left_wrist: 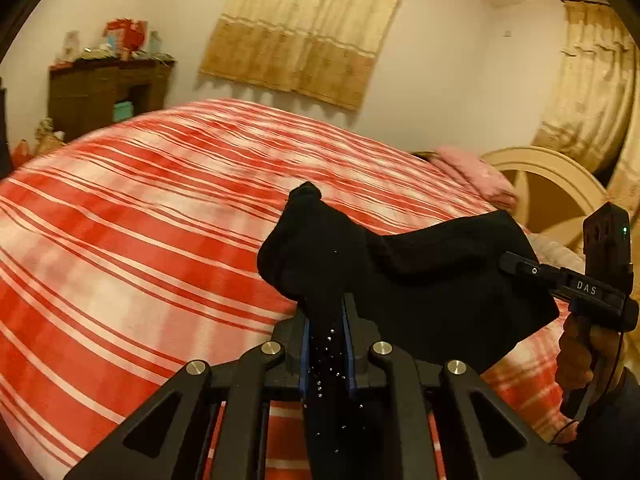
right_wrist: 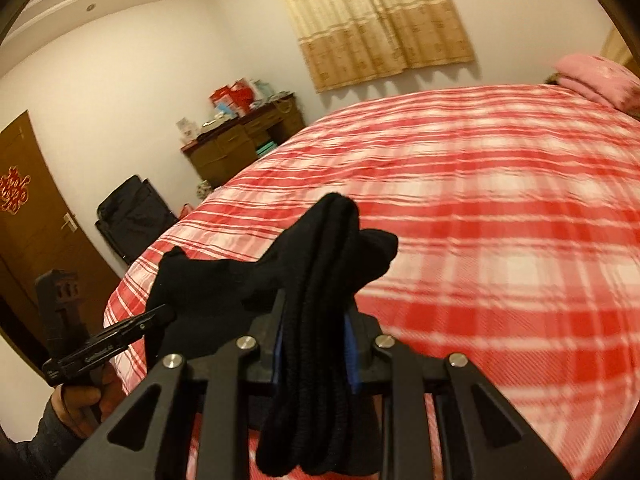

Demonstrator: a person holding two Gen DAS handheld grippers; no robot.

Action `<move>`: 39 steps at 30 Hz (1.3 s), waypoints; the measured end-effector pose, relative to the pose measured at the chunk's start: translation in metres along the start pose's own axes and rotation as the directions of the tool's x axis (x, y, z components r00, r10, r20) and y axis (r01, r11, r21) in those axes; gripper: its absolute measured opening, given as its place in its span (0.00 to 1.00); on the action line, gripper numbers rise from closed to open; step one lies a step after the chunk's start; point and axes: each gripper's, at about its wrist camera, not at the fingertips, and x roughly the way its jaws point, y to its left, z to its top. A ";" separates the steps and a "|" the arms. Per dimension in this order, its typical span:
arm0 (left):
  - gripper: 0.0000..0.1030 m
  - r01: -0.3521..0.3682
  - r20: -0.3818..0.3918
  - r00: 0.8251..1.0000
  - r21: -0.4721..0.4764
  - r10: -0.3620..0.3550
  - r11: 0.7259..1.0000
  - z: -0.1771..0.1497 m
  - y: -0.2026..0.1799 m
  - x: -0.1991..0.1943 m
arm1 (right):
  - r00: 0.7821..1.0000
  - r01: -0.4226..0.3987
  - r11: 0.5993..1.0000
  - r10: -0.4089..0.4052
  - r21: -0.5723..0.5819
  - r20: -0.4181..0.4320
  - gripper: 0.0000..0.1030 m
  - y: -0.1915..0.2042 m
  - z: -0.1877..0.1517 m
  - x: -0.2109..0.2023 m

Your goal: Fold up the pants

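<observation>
Pants of black knit fabric (left_wrist: 432, 280) hang in the air above a bed covered by a red-and-white plaid blanket (left_wrist: 140, 240), stretched between the two black handheld grippers we carry. Our left gripper (left_wrist: 327, 344) has its blue-padded fingers (left_wrist: 306, 344) closed down on a bunched fold of the cloth, which rises past the tips into a rounded peak and also trails back beneath the camera. From the left wrist view we see our right gripper (left_wrist: 516, 266) reaching in from the right, its tip against the far edge of the garment, our right hand (left_wrist: 580, 356) wrapped around its handle.

From the right wrist view, the right gripper (right_wrist: 316, 344) is pressed shut on a thick stack of ribbed layers of the pants (right_wrist: 320, 280) — the fabric fills the whole gap between the blue pads and droops below the frame. The left gripper (right_wrist: 160, 316) enters from the lower left, its tip meeting the opposite end of the cloth, our left hand (right_wrist: 84, 400) on the grip.

Beyond the bed we see beige patterned curtains (right_wrist: 376, 20) on the white wall, a dark wooden dresser (right_wrist: 240, 140) loaded with red boxes, a folded pink quilt (right_wrist: 600, 76) at the head of the bed, a brown wooden door (right_wrist: 32, 216) bearing a red knot ornament — and a cream arched headboard (left_wrist: 552, 184).
</observation>
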 end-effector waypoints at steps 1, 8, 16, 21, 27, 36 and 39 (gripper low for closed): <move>0.13 -0.025 0.011 1.000 0.000 0.025 1.000 0.005 0.009 -0.002 | 1.000 -0.014 1.000 0.014 -0.007 -0.007 0.25 0.006 0.005 0.013; 0.13 -0.137 0.004 0.991 -0.004 0.137 0.991 0.023 0.057 0.017 | 0.997 -0.082 0.996 0.082 -0.023 -0.014 0.25 0.027 0.032 0.080; 0.24 -0.193 -0.061 0.979 -0.009 0.192 0.981 -0.004 0.072 0.046 | 0.991 -0.050 0.996 0.059 0.076 -0.121 0.26 0.002 0.020 0.138; 0.50 -0.250 -0.062 0.967 -0.023 0.248 0.968 -0.008 0.075 0.048 | 0.989 -0.024 0.994 0.039 0.106 -0.140 0.28 -0.012 0.019 0.145; 0.59 -0.262 -0.065 0.964 -0.051 0.258 0.964 -0.009 0.079 0.047 | 0.985 0.044 0.995 -0.028 0.091 -0.170 0.41 -0.014 0.016 0.151; 0.62 -0.281 -0.068 0.958 -0.053 0.278 0.958 -0.011 0.078 0.045 | 0.978 0.100 0.990 -0.080 0.097 -0.193 0.61 -0.022 0.014 0.150; 0.63 -0.286 -0.067 0.957 -0.054 0.282 0.957 -0.012 0.077 0.042 | 0.977 0.117 0.990 -0.101 0.077 -0.186 0.64 -0.021 0.013 0.146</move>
